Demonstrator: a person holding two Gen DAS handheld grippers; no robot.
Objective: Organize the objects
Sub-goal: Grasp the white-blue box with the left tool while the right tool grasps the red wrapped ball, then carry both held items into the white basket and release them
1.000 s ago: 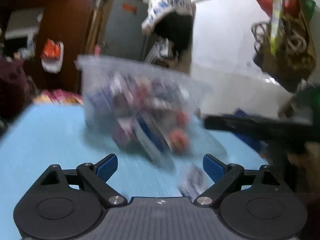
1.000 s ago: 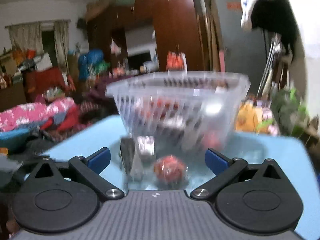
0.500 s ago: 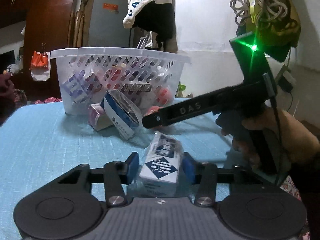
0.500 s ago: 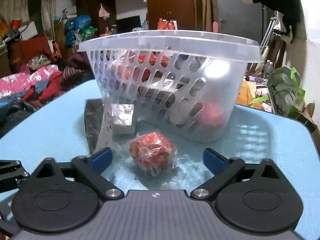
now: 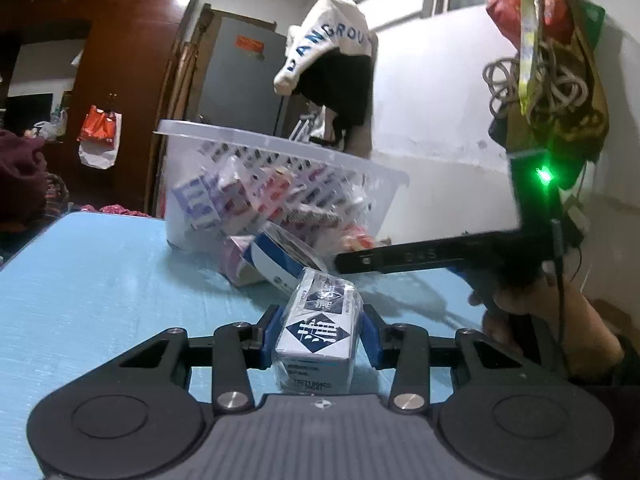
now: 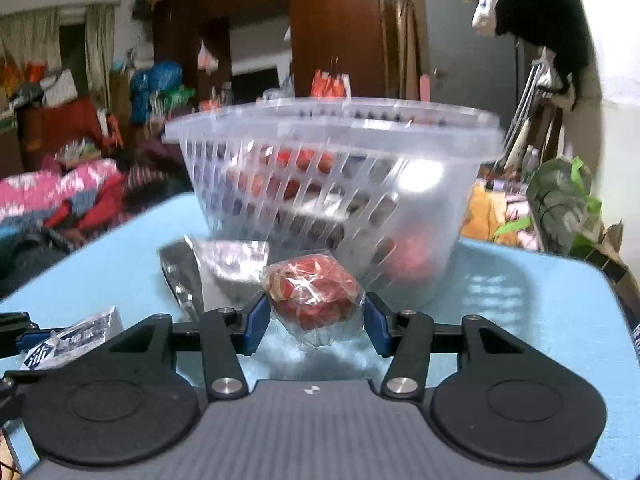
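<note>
A second ago both grippers stood wide open. Since then the left gripper (image 5: 319, 333) has closed on the white-and-blue box (image 5: 320, 330) and raised it off the worktop (image 5: 92, 280), while the right gripper (image 6: 316, 320) has clamped the red wrapped packet (image 6: 312, 292).

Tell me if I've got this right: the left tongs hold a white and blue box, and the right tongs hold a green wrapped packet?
Not quite. The right tongs hold a red wrapped packet, not green, as the right wrist view shows. The left tongs do hold the white and blue box.
</note>
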